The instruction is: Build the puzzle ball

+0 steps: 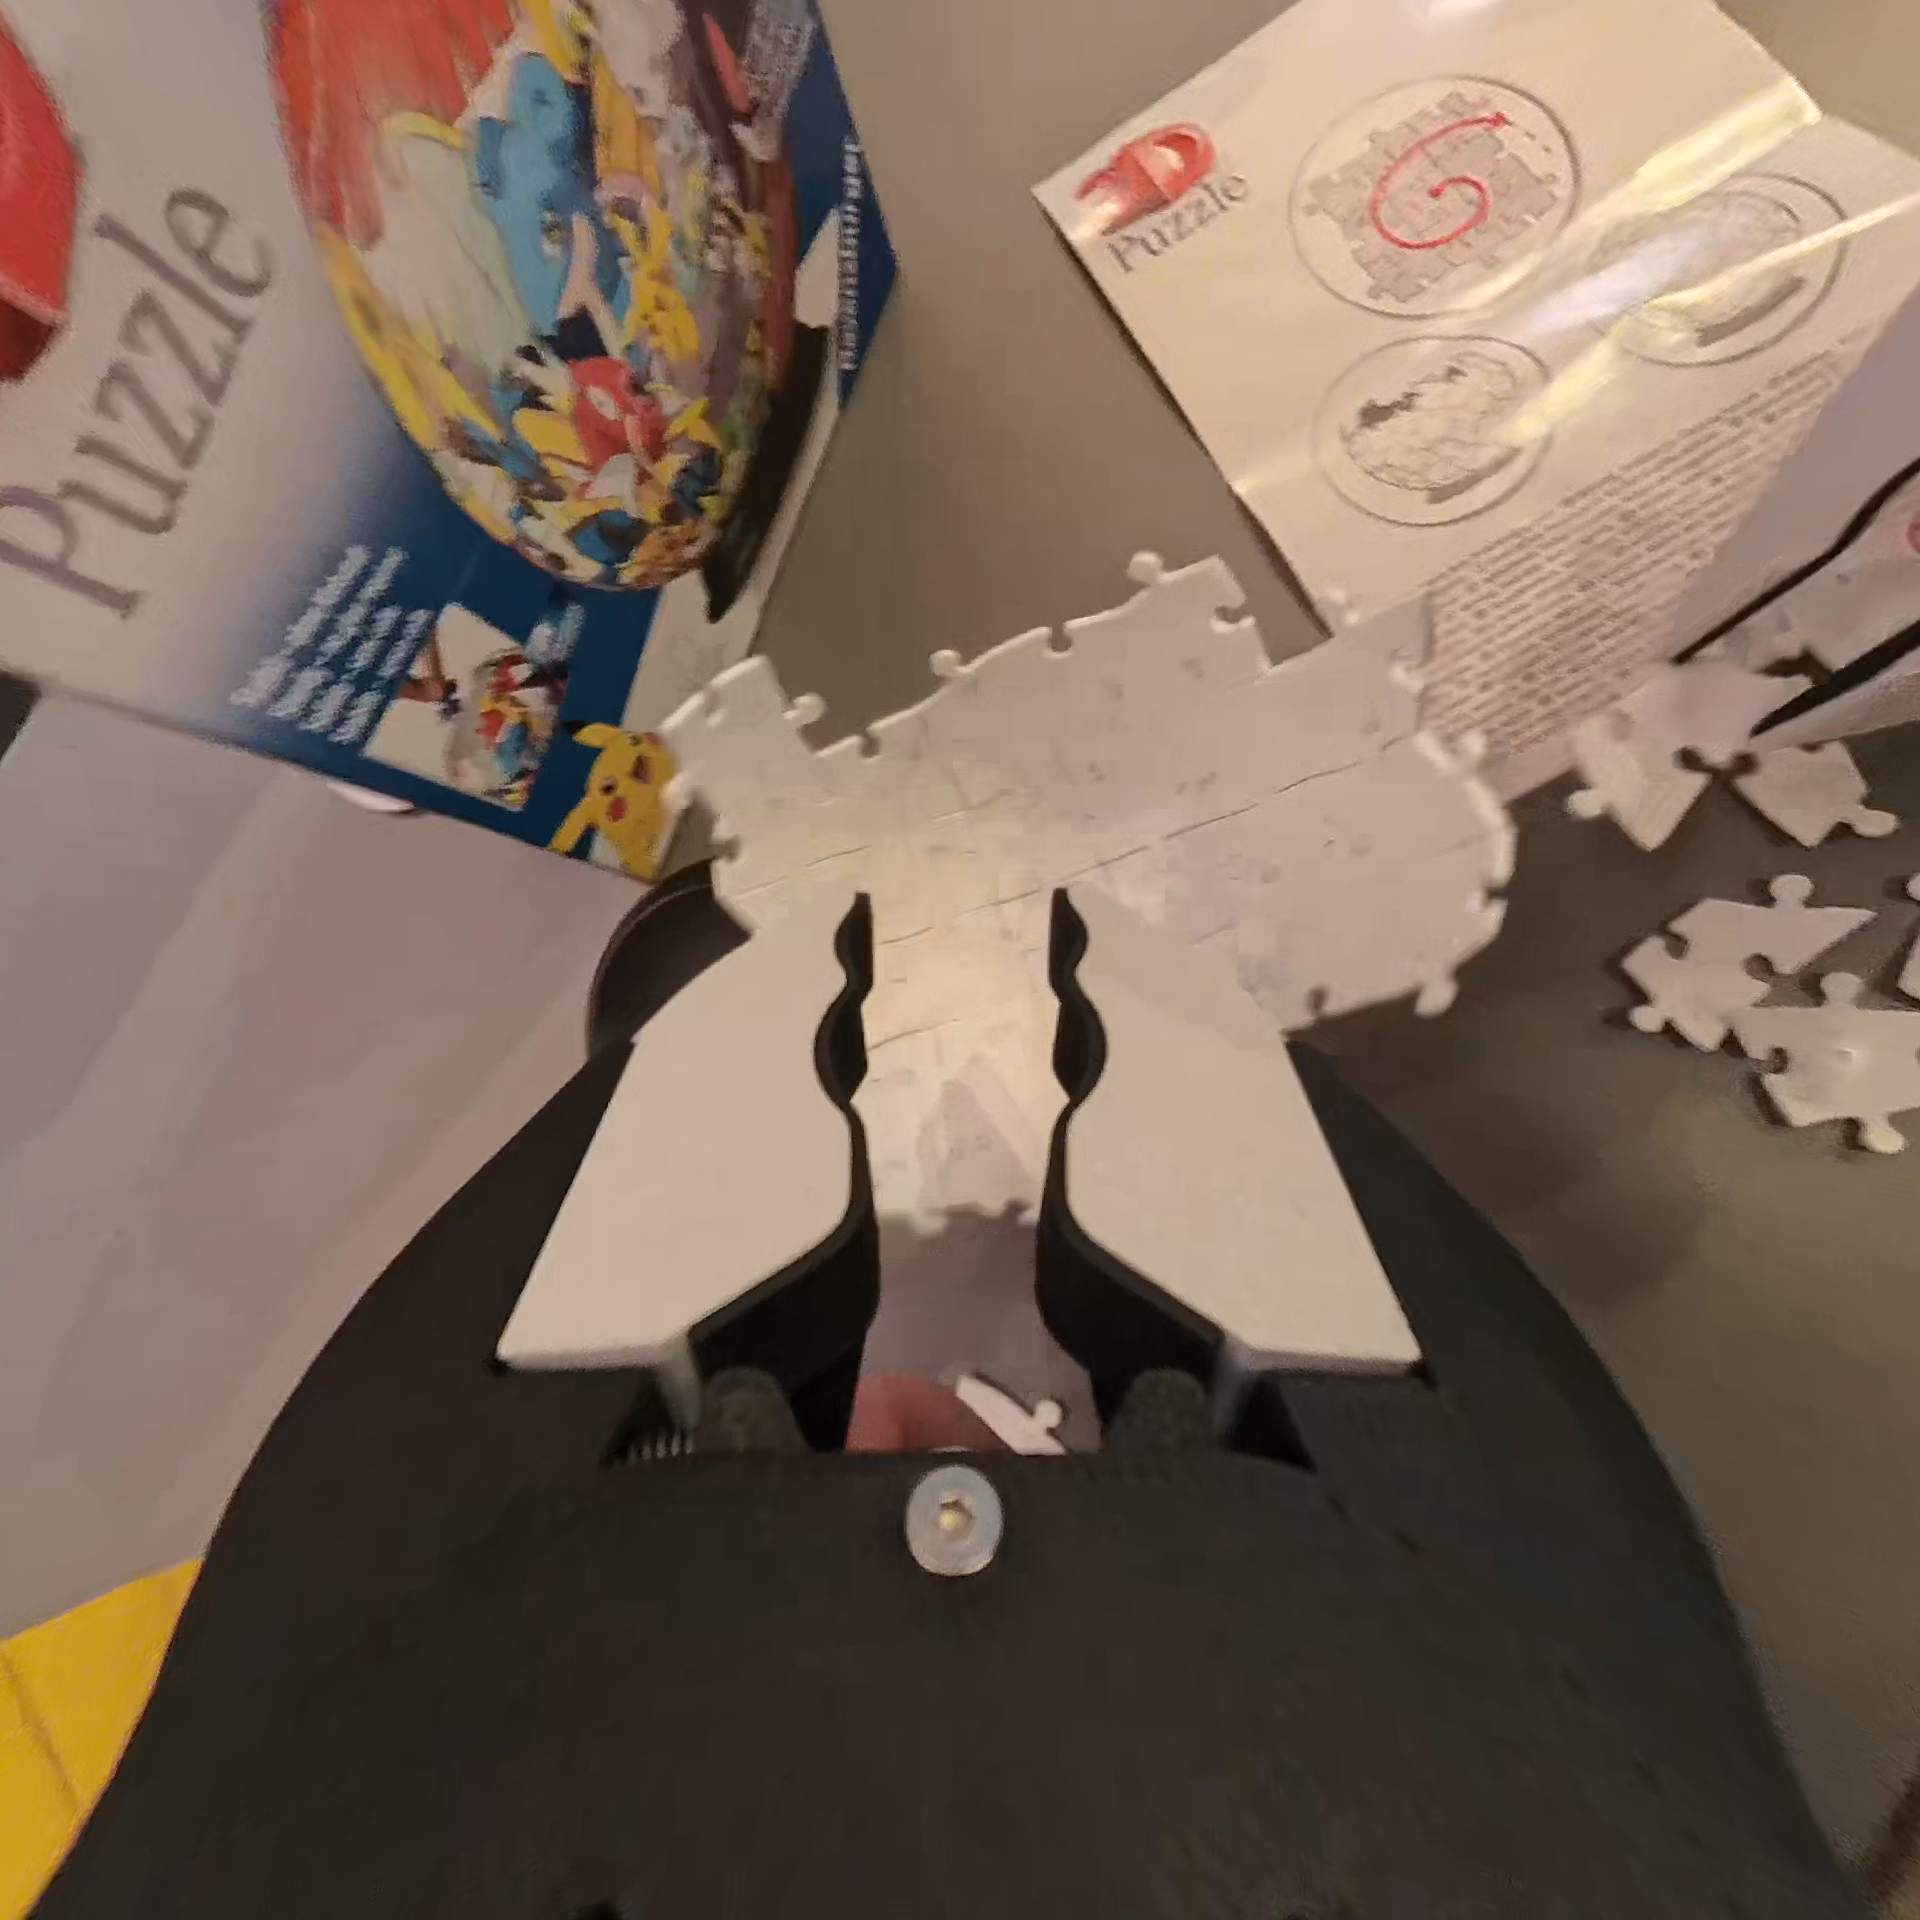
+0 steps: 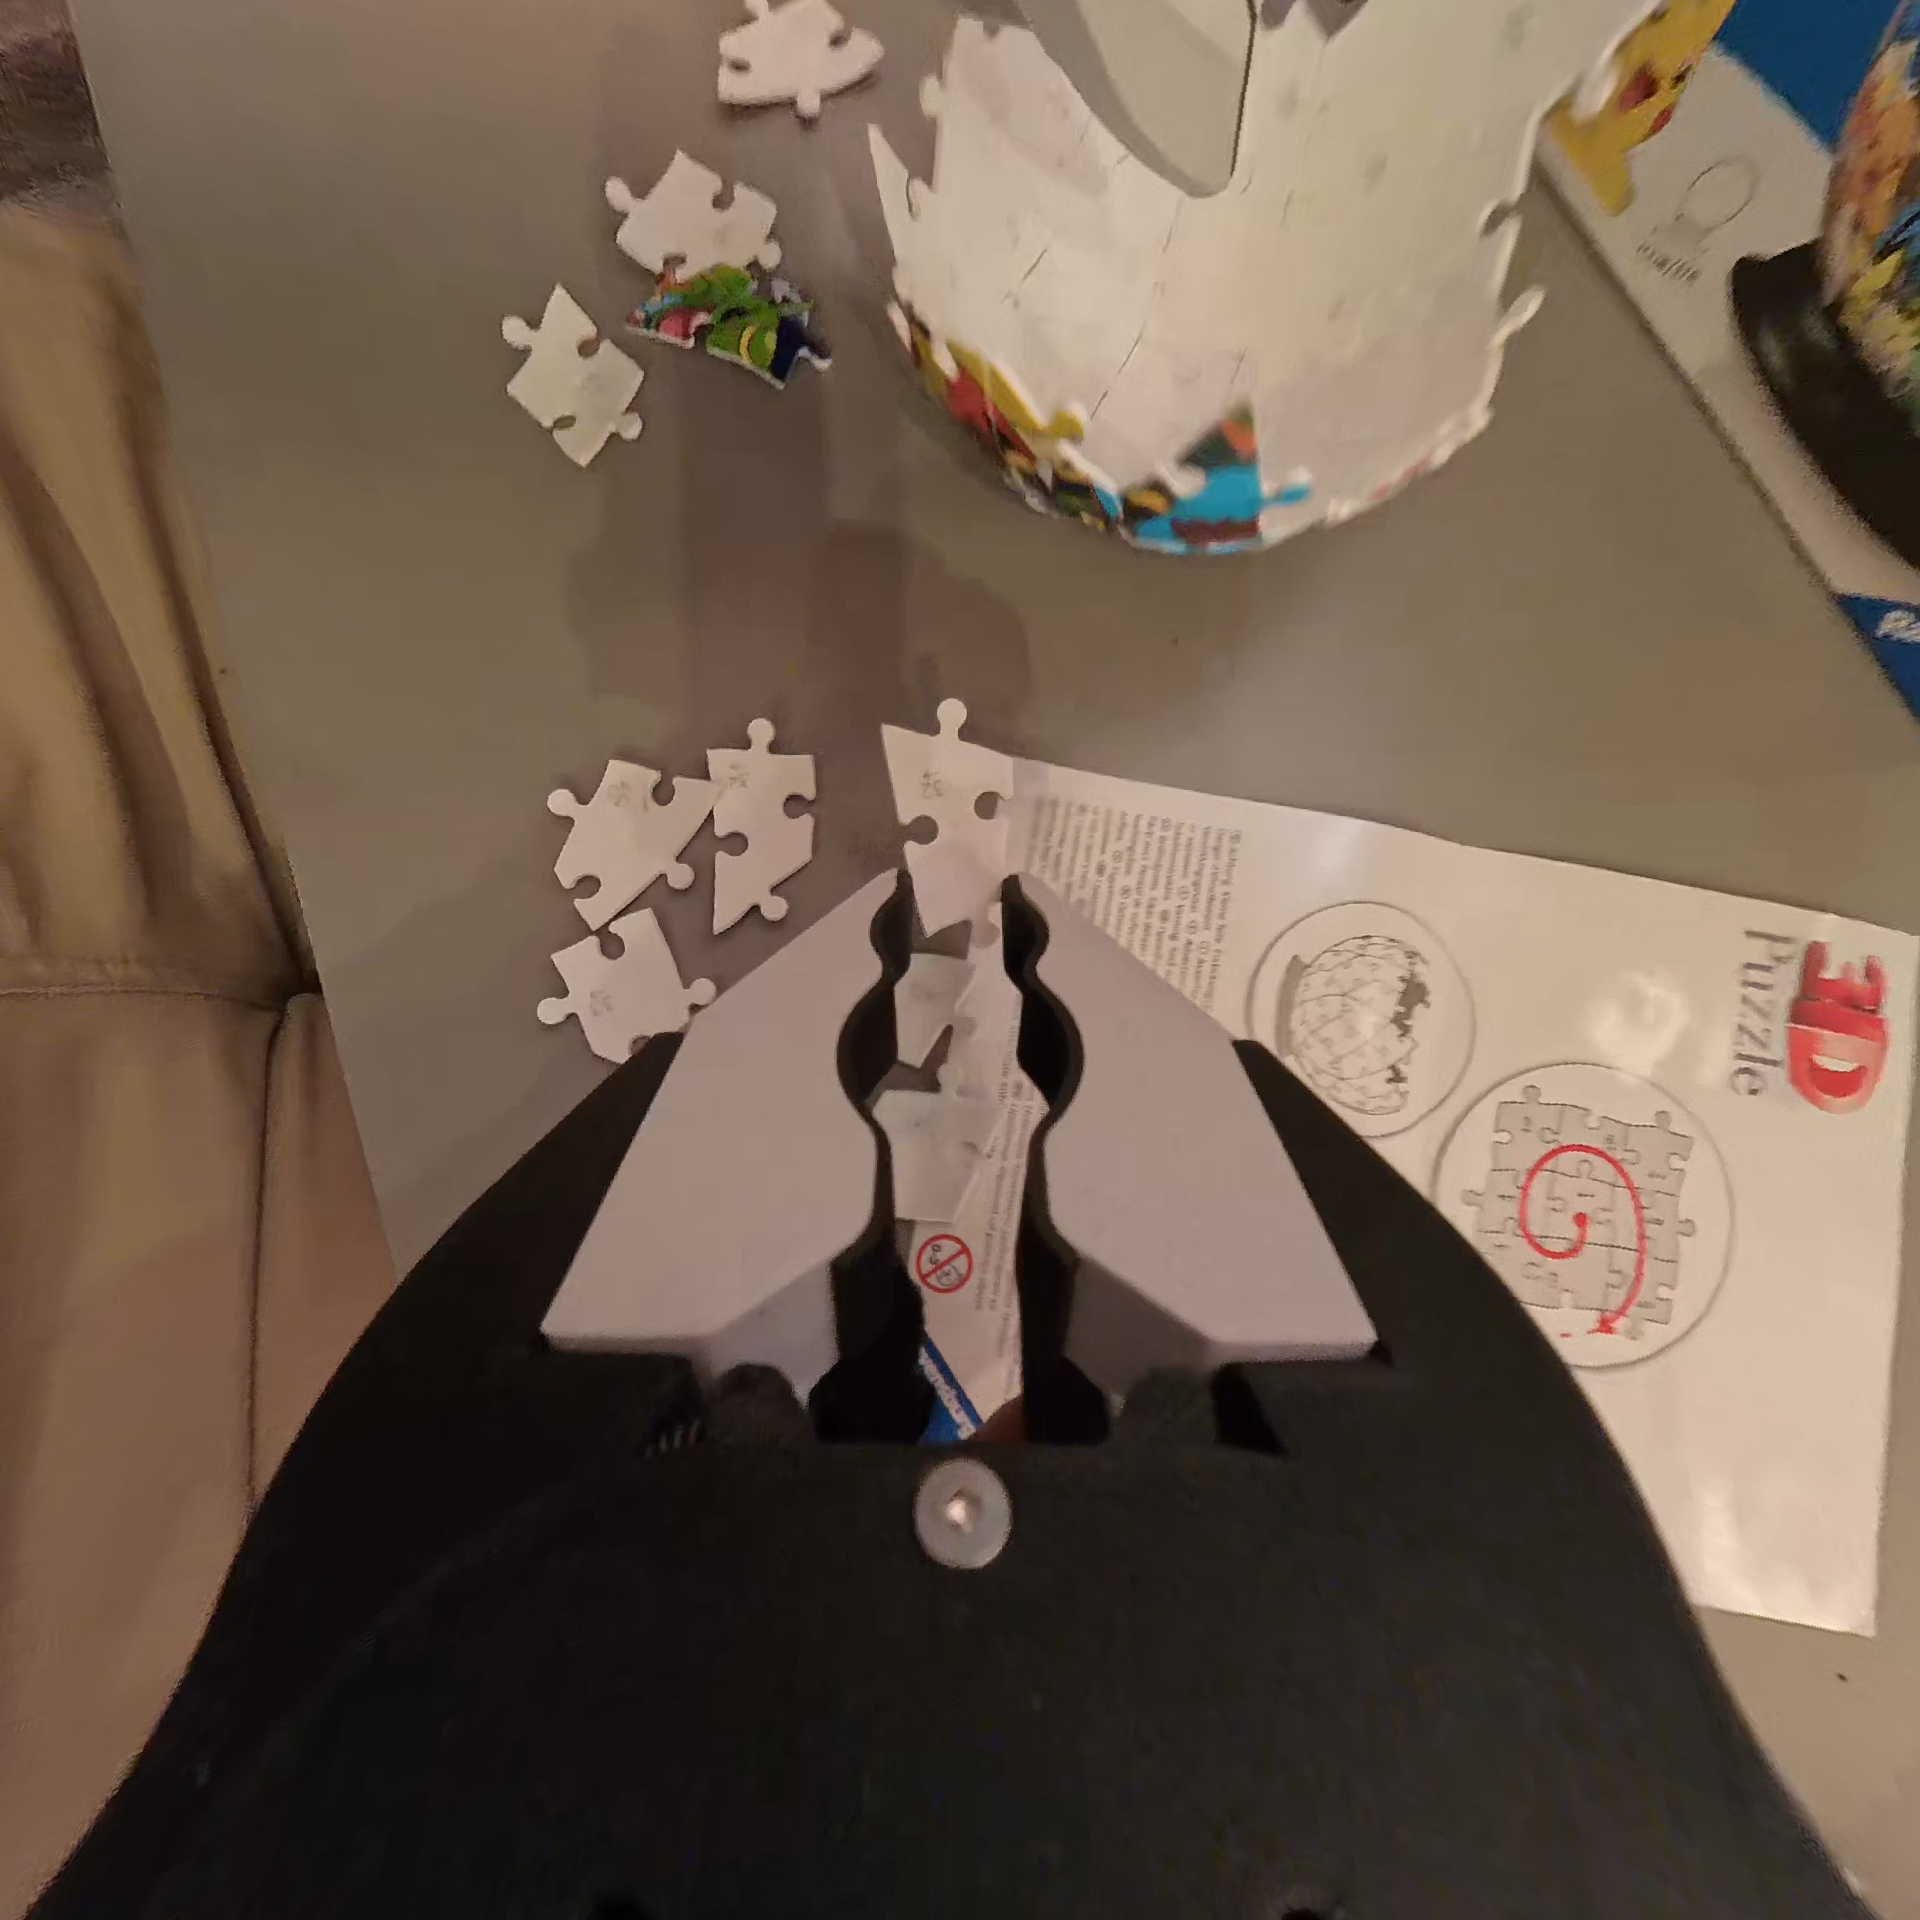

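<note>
Already the puzzle ball (image 2: pixel 1195 301) is partly built: a curved shell of joined pieces stands on the grey desk (image 2: pixel 416 582), its white backs facing inward and the coloured print showing along the lower outside edge. The left tongs (image 1: pixel 961 920) are closed down on that shell, one finger inside the wall and one outside as far as I can judge, which seems meant to steady the shell so another piece can be pressed in. In the left wrist view the shell (image 1: pixel 1091 790) fills the space just ahead of the fingertips.

The right tongs (image 2: pixel 951 894) are nearly shut on a single white piece (image 2: pixel 945 790), pinched by its lower part so the knob and socket at the far end stay free for mating. This piece sits above the edge of the instruction sheet (image 2: pixel 1351 1039) and well apart from the shell.

Loose pieces (image 2: pixel 665 862) lie white side up just left of the right tongs, and more sit farther off, including one turned colour side up (image 2: pixel 727 322). The puzzle box (image 1: pixel 436 395) stands behind the shell, its picture of the finished ball handy for reference.

I'd say the next move calls for carrying the held piece to the jagged rim, and pressing carelessly could pop neighbouring joints.
</note>
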A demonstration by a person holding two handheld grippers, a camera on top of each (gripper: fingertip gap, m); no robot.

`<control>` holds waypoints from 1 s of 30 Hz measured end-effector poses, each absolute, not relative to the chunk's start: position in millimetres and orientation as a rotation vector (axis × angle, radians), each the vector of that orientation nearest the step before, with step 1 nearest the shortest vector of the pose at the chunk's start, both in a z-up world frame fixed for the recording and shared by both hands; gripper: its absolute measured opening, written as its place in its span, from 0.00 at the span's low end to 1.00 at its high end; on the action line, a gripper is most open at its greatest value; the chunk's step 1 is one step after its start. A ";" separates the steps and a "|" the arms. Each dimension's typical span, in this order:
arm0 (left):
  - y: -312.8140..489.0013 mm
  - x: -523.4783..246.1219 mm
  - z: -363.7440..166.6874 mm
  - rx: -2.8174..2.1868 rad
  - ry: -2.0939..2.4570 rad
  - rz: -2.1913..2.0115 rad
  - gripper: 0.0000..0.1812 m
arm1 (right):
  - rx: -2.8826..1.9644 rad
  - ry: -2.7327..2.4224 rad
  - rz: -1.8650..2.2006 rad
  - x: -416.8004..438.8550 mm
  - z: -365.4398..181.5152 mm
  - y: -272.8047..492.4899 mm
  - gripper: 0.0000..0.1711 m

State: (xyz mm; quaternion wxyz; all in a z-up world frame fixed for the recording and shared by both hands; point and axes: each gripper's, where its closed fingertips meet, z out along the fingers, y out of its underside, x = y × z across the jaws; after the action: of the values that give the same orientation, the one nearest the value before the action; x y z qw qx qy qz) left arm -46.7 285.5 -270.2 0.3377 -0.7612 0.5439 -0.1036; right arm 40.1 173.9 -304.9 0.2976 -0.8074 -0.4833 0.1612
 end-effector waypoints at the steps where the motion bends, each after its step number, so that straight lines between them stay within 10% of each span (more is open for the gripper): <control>1: 290.5 -50.8 -267.1 -1.979 1.393 -0.265 0.18 | -2.137 -1.275 0.428 42.2 -299.9 176.3 0.09; 30: 301.4 -8.0 -260.2 -1.857 1.742 -0.200 0.22 | -2.074 -1.262 0.366 71.4 -266.8 206.9 0.09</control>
State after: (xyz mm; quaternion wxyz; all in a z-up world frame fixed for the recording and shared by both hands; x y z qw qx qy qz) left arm -8.0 301.4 -260.2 0.2894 -0.6960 0.6529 -0.0750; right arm 71.4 206.9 -266.8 0.3366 -0.7954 -0.4841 0.1405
